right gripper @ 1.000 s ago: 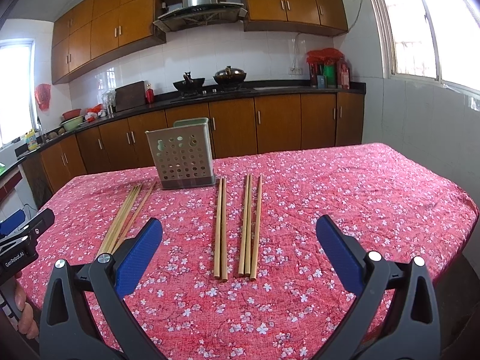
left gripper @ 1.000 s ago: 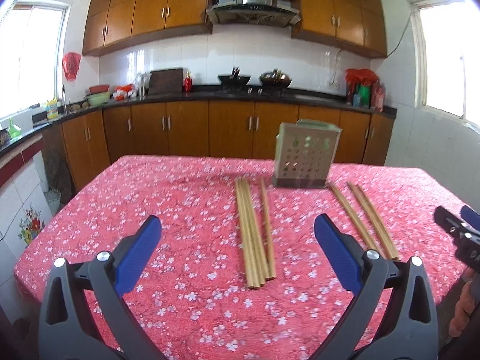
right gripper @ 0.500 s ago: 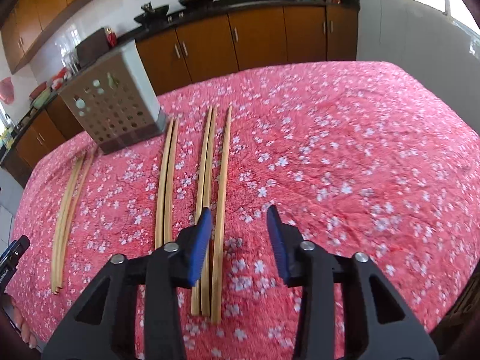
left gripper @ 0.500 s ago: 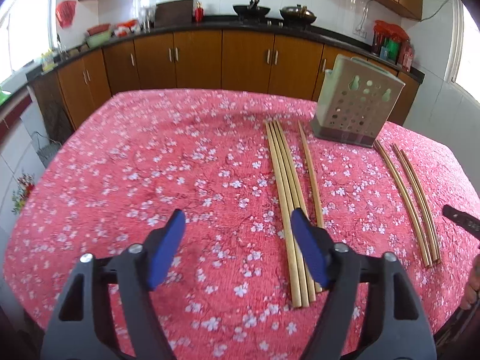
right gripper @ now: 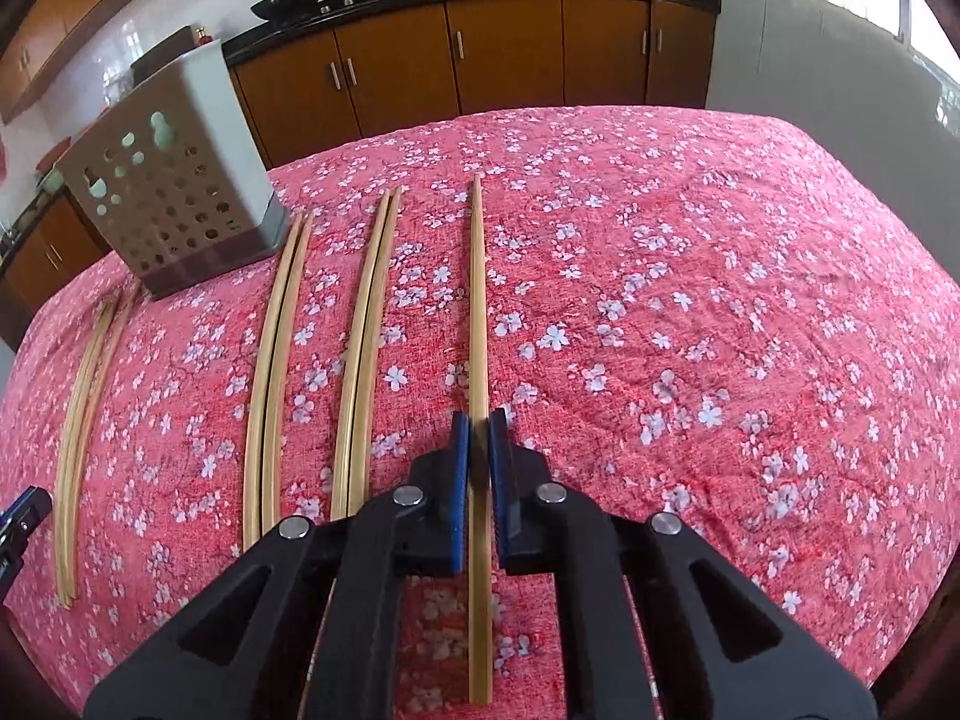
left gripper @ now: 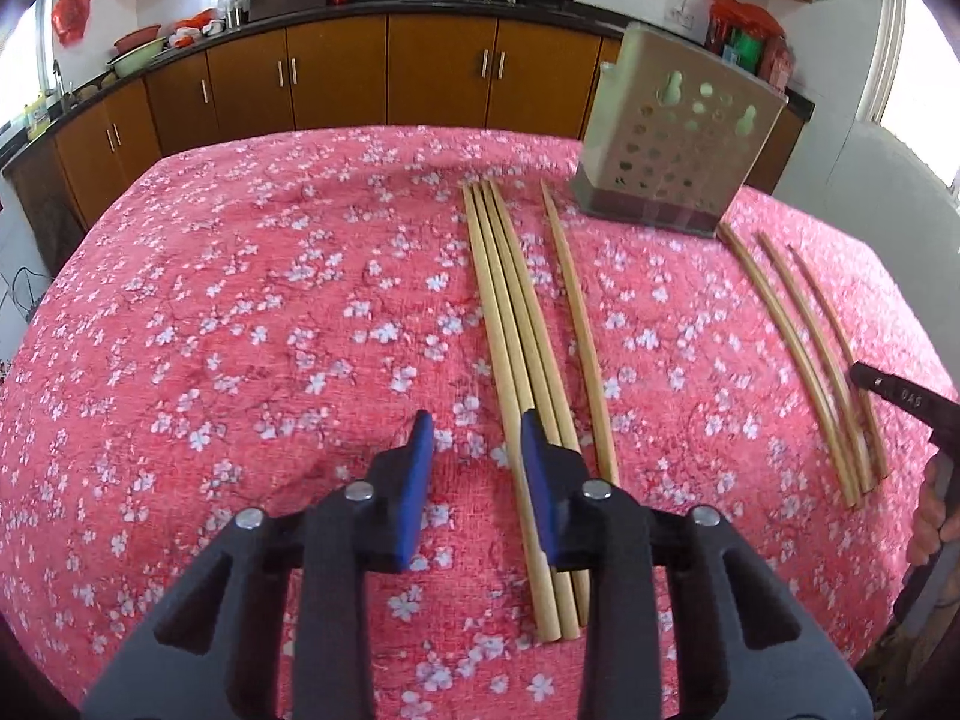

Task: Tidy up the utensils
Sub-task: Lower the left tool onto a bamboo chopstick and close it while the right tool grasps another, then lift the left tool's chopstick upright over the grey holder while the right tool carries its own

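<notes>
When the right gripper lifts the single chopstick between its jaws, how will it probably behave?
The thin pale wooden chopstick looks stiff and light, so it should lift without sagging. The right gripper holds it toward its near end, so the far end may dip. It looks smooth and might slip or swivel.

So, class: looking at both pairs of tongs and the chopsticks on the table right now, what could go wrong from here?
1. The right tongs pinch the lone pale wooden chopstick near one end; it may pivot or slip when lifted.
2. The left tongs straddle only the edge of the three-chopstick bundle; closing may scatter it.
3. The perforated beige utensil holder looks light; a tilted insert may tip it.
</notes>
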Demonstrator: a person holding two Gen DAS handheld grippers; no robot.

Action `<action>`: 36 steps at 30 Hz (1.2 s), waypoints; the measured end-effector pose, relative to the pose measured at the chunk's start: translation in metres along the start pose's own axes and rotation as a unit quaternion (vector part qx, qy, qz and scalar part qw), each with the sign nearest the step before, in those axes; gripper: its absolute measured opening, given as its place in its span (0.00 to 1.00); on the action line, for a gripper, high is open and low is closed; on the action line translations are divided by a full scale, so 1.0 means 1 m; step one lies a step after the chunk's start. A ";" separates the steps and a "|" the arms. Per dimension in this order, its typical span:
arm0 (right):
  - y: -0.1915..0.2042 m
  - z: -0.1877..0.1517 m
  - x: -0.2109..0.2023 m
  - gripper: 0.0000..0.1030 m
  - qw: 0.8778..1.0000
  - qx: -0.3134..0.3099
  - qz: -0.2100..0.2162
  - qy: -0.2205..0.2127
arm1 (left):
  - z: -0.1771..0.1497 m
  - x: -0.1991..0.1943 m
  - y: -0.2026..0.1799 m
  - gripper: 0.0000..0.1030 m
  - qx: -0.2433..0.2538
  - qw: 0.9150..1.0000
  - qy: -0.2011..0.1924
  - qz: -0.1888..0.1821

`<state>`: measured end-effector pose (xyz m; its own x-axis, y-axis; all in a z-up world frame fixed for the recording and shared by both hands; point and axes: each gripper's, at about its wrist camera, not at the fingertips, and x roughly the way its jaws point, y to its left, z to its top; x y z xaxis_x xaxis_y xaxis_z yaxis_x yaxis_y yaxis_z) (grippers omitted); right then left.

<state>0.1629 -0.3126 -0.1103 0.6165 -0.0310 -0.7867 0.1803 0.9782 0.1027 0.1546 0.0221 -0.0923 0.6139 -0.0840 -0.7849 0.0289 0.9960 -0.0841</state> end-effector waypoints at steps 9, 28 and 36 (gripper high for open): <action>0.005 -0.003 -0.005 0.08 1.000 -0.014 0.003 -0.005 | -0.002 0.001 -0.008 0.23 0.016 1.000 0.002 0.005; -0.011 0.034 0.019 0.08 0.999 -0.028 -0.011 -0.021 | 0.045 0.046 0.039 0.09 0.005 0.999 -0.001 0.042; -0.016 0.036 0.023 0.08 1.000 -0.019 -0.006 -0.025 | 0.046 0.047 0.046 0.10 -0.004 1.000 -0.008 0.027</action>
<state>0.2021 -0.3364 -0.1078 0.6519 -0.0511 -0.7566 0.1589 0.9848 0.0704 0.2214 0.0648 -0.1044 0.6272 -0.0289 -0.7783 -0.0119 0.9988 -0.0467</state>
